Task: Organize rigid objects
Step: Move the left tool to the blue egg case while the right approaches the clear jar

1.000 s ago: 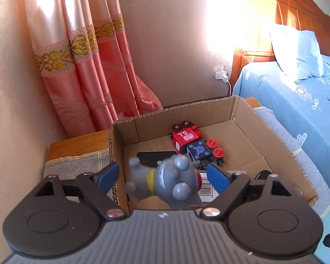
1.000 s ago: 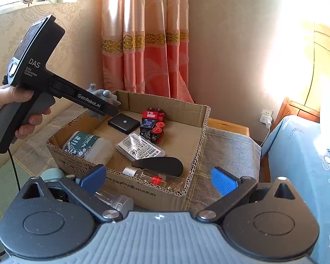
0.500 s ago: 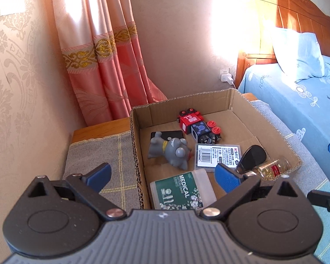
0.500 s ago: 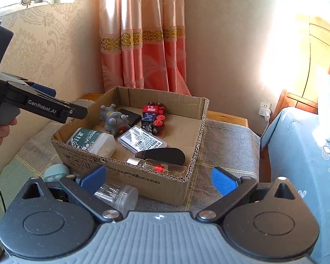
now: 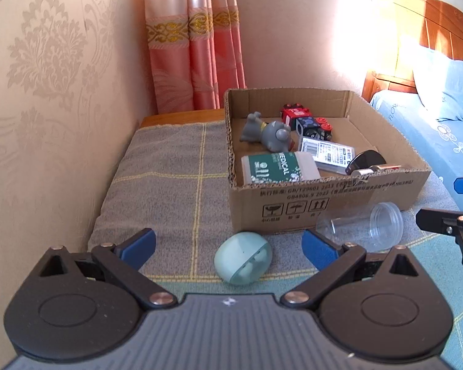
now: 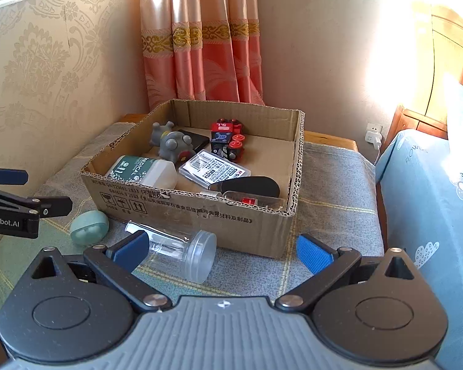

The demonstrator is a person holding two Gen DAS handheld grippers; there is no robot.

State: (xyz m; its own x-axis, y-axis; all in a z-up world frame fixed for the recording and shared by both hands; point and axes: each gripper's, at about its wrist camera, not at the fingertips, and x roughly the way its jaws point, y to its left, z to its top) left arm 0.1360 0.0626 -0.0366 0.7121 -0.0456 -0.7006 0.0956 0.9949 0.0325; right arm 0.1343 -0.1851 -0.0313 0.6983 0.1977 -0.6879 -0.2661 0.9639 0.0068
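Blue pads tip both tongs, and both stand spread wide with nothing pinched. Ahead of the left gripper (image 5: 228,245), between its pads and just beyond them, a pale green earbud case (image 5: 243,257) lies on the grey checked cloth (image 5: 169,166), touched by neither pad. Just past the left pad of the right gripper (image 6: 220,251) a clear plastic jar (image 6: 182,248) lies on its side, lid toward the camera, beside the front wall of the cardboard box (image 6: 200,215). Farther out, inside the box, rest a green-labelled medical bottle (image 6: 142,169), a grey toy animal (image 6: 171,143) tipped over partly on a flat black case (image 6: 197,138), a red and black toy train (image 6: 227,137), a clear packet with a barcode (image 6: 214,166), a black oval thing (image 6: 250,185) and a small glass bottle with a red label (image 6: 253,200). Beyond the box hang pink curtains (image 6: 200,46); to the right gripper's right lies a blue bedspread (image 6: 432,200).
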